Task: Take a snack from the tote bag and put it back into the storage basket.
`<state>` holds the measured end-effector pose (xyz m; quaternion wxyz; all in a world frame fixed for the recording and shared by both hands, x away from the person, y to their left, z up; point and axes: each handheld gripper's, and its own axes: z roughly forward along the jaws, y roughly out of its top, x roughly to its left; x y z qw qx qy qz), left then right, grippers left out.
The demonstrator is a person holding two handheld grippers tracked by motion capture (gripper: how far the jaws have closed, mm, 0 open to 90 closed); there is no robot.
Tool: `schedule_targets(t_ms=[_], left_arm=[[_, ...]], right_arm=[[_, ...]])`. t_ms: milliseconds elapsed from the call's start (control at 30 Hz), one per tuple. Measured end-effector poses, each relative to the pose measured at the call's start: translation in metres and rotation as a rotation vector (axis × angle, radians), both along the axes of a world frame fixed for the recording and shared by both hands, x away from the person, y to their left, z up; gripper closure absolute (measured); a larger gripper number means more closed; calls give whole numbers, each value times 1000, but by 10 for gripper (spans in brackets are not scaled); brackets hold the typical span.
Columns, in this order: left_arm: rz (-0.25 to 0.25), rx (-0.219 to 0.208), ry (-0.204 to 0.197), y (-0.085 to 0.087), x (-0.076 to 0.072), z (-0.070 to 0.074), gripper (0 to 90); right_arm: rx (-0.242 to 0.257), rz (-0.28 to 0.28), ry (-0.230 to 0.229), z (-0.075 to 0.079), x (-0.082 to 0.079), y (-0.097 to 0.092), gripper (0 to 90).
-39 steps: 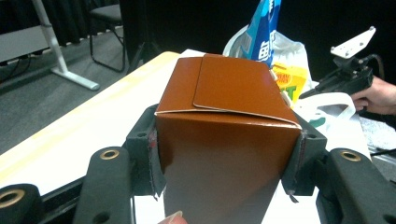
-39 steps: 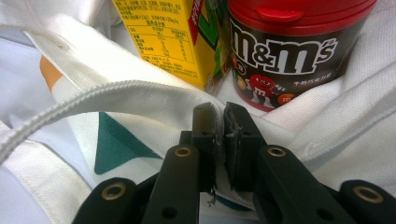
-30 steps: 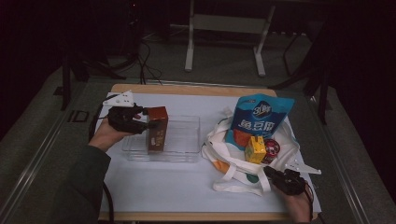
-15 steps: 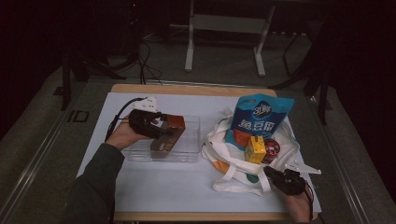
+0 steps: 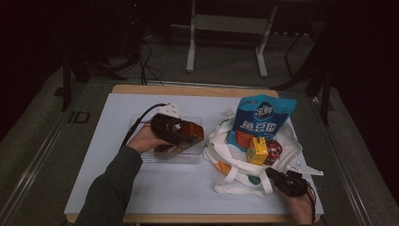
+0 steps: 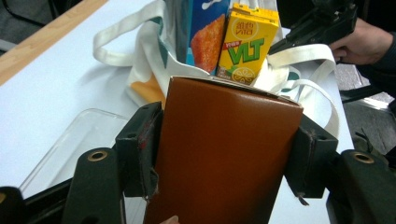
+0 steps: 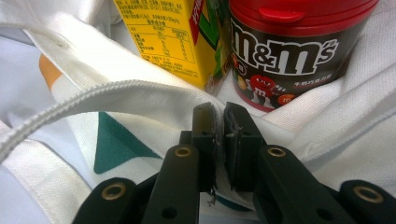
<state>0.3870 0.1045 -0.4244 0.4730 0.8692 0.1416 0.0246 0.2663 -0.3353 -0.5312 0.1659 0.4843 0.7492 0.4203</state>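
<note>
The left gripper (image 5: 181, 136) holds a brown carton (image 5: 186, 136) between its jaws, a pad on each side of it in the left gripper view (image 6: 226, 154); the jaws have just been opening a little, yet the carton sits between them with both pads against its sides. The carton is tilted, its top pointing right toward the white tote bag (image 5: 226, 160), above the right end of the clear plastic tray (image 5: 141, 155) at the middle left of the table (image 5: 117, 188). The tray's right edge lies just beside the bag's left edge.

The right gripper (image 5: 277, 179) sits at the near right, jaws pinched narrow on the bag's cloth rim (image 7: 140, 93), the fabric caught between the pads in the right gripper view. Inside the bag stand a blue snack packet (image 5: 263, 120), a yellow drink carton (image 5: 257, 151) and a red-lidded candy tub (image 5: 274, 149); the drink carton and the tub touch. The bag's mouth faces left, with the yellow carton close behind its rim.

Open white table surface lies near the tray and to its left; the bag's handles (image 5: 240, 183) loop toward the near edge.
</note>
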Motion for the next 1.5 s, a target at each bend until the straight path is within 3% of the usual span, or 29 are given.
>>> schedule_targets(t_ms=[233,433,633,867,1300,1400,1500], left_arm=[[-22,43,-4,-12,-2,-6,372],[-25,56,-3,-11,-3,-7,370],[-27,111,-7,-10,-4,-12,363],[-8,118,3,-6,-5,-14,351],[8,219,37,-12,-6,-24,329],[7,224,43,-15,-6,-25,313],[16,196,43,-17,-6,-22,293]], right_arm=[[-1,-1,-1,0,0,0,831],[-1,0,-1,0,0,0,831],[-1,0,-1,0,0,0,831],[0,-1,-1,0,0,0,831],[1,-2,-1,0,0,0,831],[2,-2,-1,0,0,0,831],[2,-2,-1,0,0,0,831]])
